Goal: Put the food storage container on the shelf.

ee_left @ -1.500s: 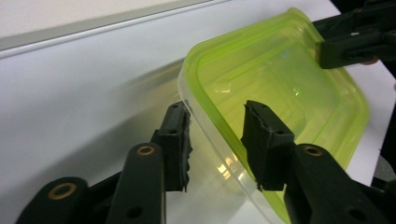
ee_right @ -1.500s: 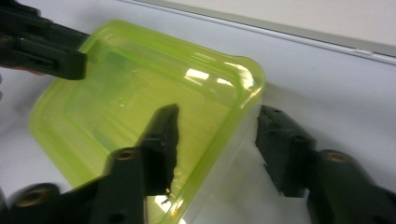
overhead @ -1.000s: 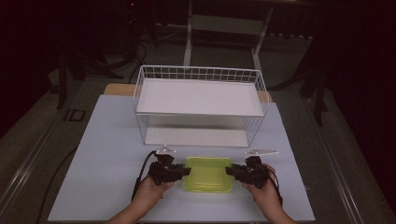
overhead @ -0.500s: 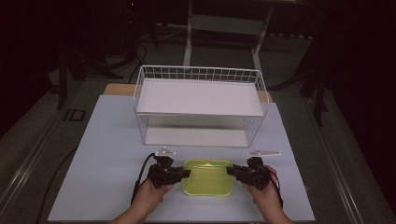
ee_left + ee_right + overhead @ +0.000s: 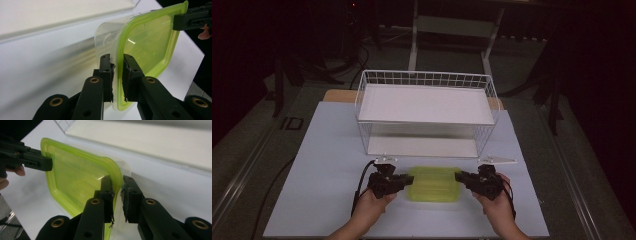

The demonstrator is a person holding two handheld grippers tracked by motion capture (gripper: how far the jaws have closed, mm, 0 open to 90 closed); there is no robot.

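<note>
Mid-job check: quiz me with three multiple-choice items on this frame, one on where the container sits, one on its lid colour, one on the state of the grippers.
1. Where is the container?
A. On the rack's top shelf
B. On the table in front of the wire rack
C. On the floor

2. What colour is the lid?
A. Red
B. Blue
C. Yellow-green

3. How do the grippers stand?
A. Both closed on the lid's rim at opposite ends
B. Both open above it
C. One grips, one rests aside

Answers: 1 B, the high view shows it on the white table before the rack. 2 C, both gripper views show it. 3 A, the left gripper and right gripper each pinch the rim.
</note>
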